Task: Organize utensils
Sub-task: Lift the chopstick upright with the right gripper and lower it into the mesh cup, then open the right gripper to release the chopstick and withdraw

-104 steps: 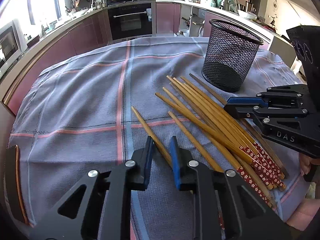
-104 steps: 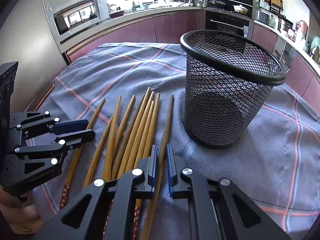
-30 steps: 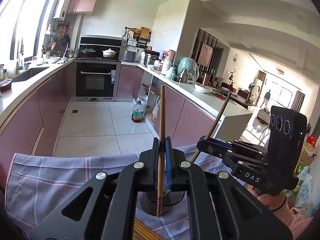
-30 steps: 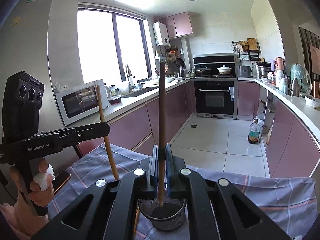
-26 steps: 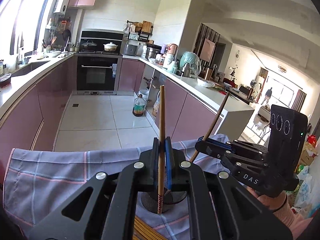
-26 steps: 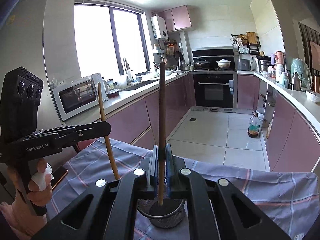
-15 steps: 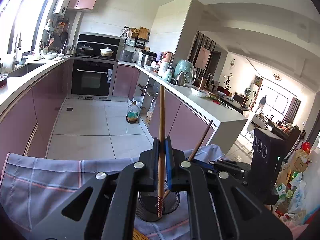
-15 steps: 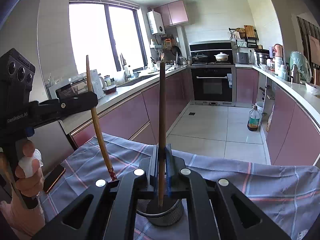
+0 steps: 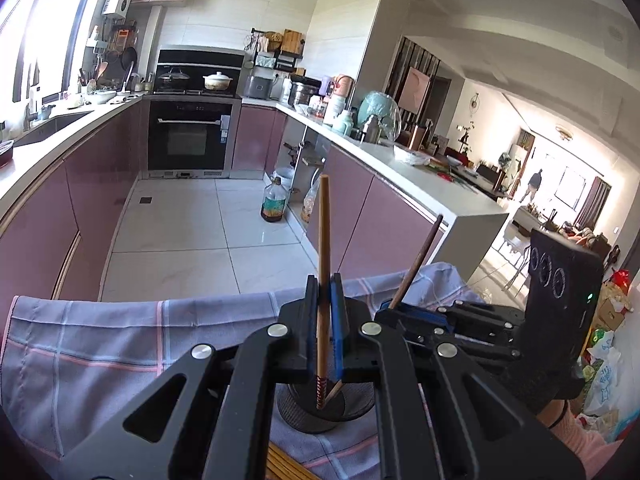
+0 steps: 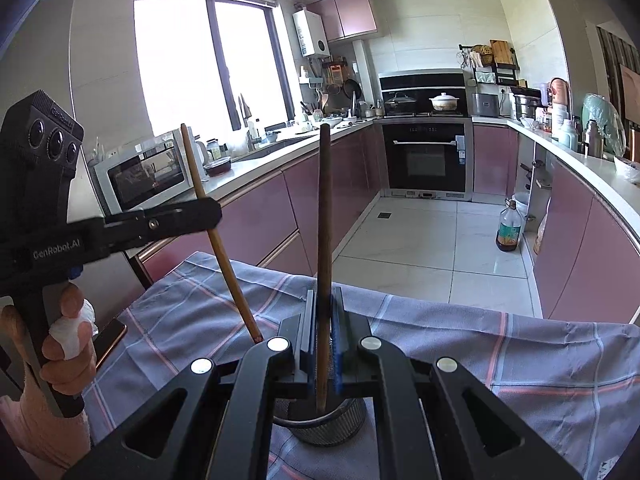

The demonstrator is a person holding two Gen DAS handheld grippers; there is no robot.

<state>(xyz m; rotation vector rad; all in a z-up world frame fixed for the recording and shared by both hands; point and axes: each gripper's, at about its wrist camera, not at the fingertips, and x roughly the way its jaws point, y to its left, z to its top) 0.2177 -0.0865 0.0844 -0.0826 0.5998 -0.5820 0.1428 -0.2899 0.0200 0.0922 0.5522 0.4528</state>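
Observation:
My left gripper [image 9: 323, 304] is shut on a light wooden chopstick [image 9: 323, 240], held upright with its red-patterned end over the black mesh cup [image 9: 300, 412]. My right gripper [image 10: 323, 312] is shut on a dark brown chopstick [image 10: 325, 208], also upright, its lower end inside the mesh cup [image 10: 344, 420]. In the left wrist view the right gripper [image 9: 404, 314] sits just right of the cup with its dark chopstick [image 9: 420, 260] slanting up. In the right wrist view the left gripper [image 10: 200, 216] is at the left with its chopstick [image 10: 216, 236] tilted.
The cup stands on a blue-grey checked cloth [image 9: 100, 356] [image 10: 540, 368] covering the table. More chopsticks [image 9: 280, 464] lie on the cloth at the bottom edge. A phone [image 10: 108, 340] lies at the table's left edge. Kitchen counters and floor lie beyond.
Both grippers lifted a chopstick each off the cloth and turned them upright over the cup. In the last half second the right gripper has lowered; the left chopstick tip hangs over the cup.

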